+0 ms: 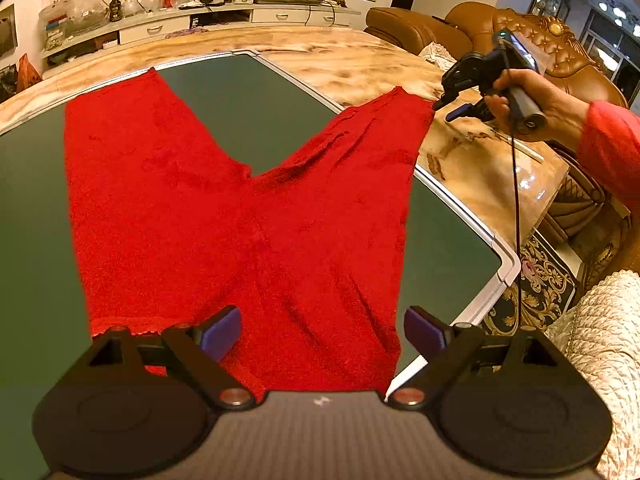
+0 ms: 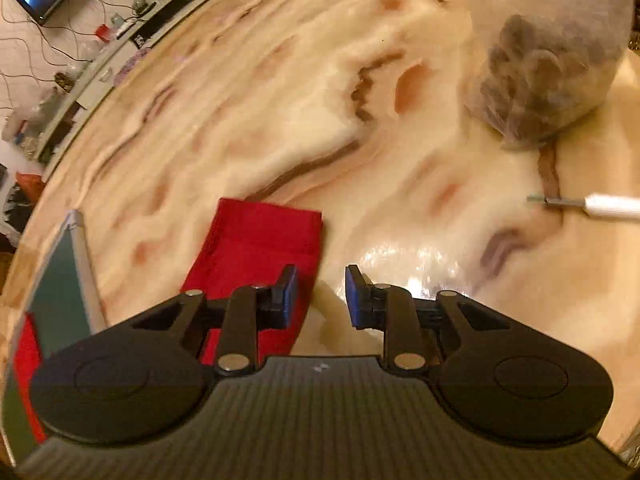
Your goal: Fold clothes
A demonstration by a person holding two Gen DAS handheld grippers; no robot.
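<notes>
Red knitted trousers (image 1: 224, 216) lay flat on a dark green mat with a pale metal edge (image 1: 256, 108), waistband near, the two legs splayed toward the far side in a V. The left leg stayed wholly on the mat; the right leg ran over the mat's edge, and its cuff (image 2: 264, 236) rested on the glossy marbled beige tabletop (image 2: 280, 100).

Left gripper (image 1: 320, 330) hovered over the waistband end, its blue-padded fingers (image 1: 222, 332) spread wide, nothing between them.

Right gripper (image 2: 321, 296) was held in a person's hand (image 1: 532, 100), red sleeve at the wrist, out by the right cuff. Its fingers (image 2: 289, 296) stood parted with a narrow gap, the left one over the cuff's edge, the other over bare tabletop. Could not tell whether they touched the cloth; nothing was pinched.

A hazy plastic bag with dark lumps inside (image 2: 548, 64) sat on the far right of the tabletop. A thin white rod with a metal tip (image 2: 592, 205) lay just near of it.
</notes>
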